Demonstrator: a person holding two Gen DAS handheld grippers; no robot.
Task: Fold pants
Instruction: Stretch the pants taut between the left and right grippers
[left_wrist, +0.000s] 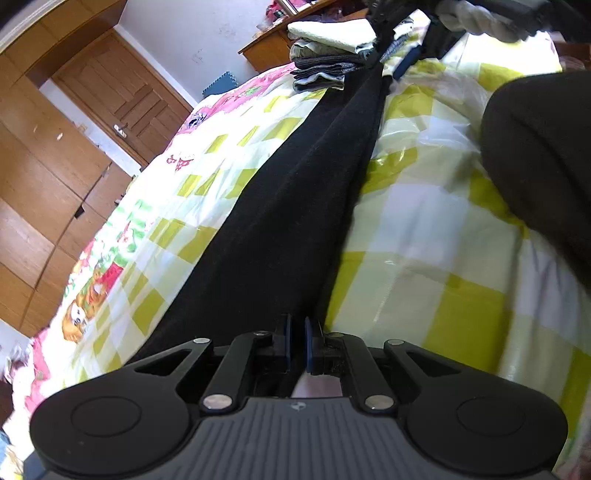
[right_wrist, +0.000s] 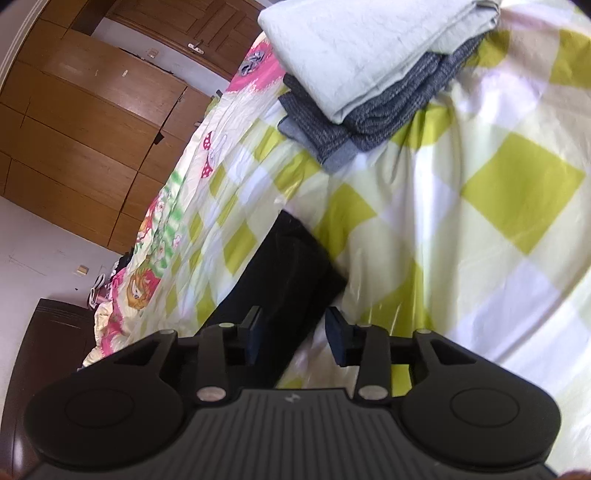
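Black tongs (right_wrist: 293, 338) with blue pads (right_wrist: 337, 338), silver screws, ribbed grey housing.

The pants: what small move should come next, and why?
Probably close the right hand-held gripper on the pants. It is open, and the hem lies between its fingers, ungripped. The left hand-held gripper is already shut on the other end, and the pants lie stretched long on the bed, so a fold needs both ends held.
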